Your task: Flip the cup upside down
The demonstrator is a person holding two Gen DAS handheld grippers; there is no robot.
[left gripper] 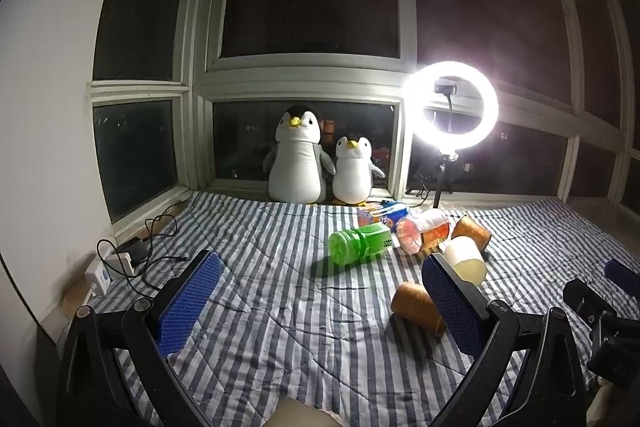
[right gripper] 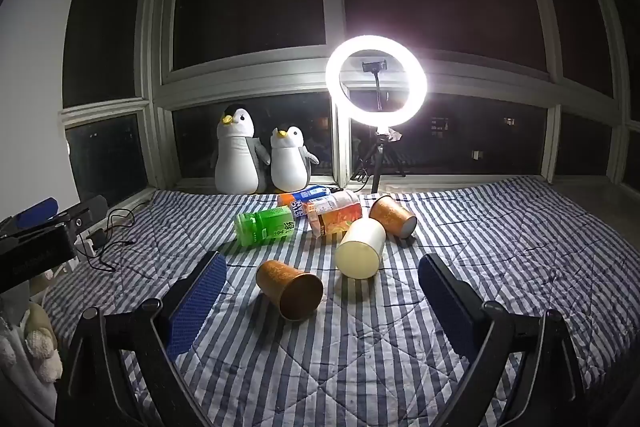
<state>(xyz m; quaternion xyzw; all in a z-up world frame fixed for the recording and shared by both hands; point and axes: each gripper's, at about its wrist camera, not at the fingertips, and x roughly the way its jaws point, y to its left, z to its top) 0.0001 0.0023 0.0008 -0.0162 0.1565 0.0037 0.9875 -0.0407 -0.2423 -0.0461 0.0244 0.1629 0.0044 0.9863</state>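
Observation:
Three cups lie on their sides on the striped quilt. A brown cup lies nearest, its mouth toward me, between and just beyond my right gripper's fingers; it also shows in the left wrist view. A white cup lies behind it. A second brown cup lies farther back. My right gripper is open and empty. My left gripper is open and empty, left of the cups; its right finger hides part of the near brown cup.
A green bottle, an orange juice bottle and a blue-orange bottle lie behind the cups. Two plush penguins and a lit ring light stand by the window. A power strip with cables lies at left.

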